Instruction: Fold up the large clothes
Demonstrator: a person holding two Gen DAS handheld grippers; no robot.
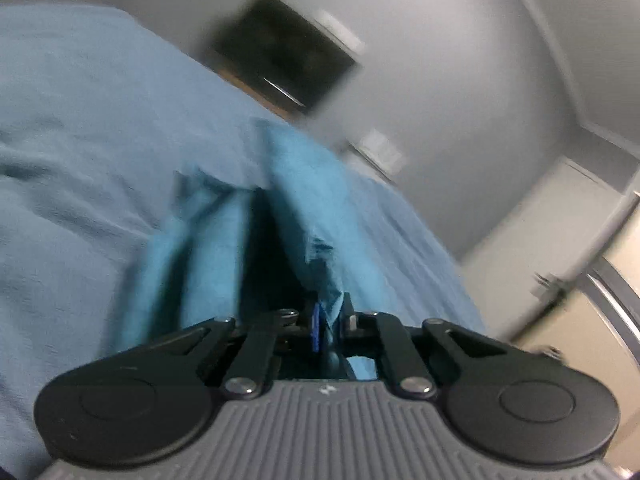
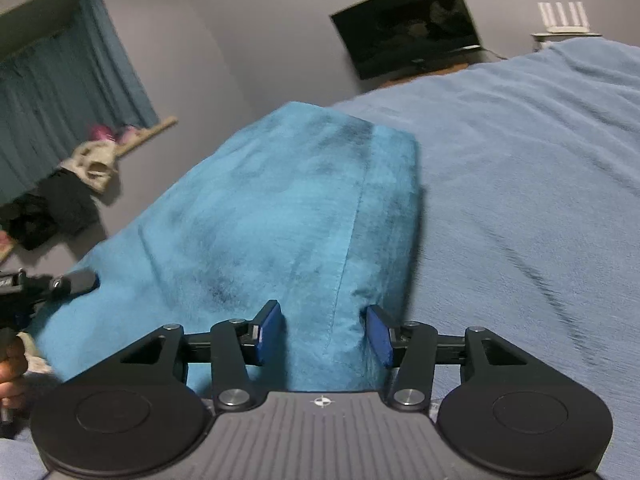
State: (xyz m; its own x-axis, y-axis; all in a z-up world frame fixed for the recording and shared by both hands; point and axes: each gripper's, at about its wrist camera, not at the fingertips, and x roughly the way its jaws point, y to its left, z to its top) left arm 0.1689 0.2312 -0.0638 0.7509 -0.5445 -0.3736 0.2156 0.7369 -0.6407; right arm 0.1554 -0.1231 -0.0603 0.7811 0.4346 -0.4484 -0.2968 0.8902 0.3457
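Left gripper [image 1: 329,328], nearest its own camera, is clamped on a bunched fold of teal garment [image 1: 296,184]. Only the right wrist view shows the right gripper [image 2: 325,332] parted around that garment on the blue bedspread [image 2: 520,184], plus curtains [image 2: 68,92].

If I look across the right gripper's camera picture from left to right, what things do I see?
Dark blue curtain → pile of clothes against the wall → bright teal garment → black TV → pale blue bedcover.
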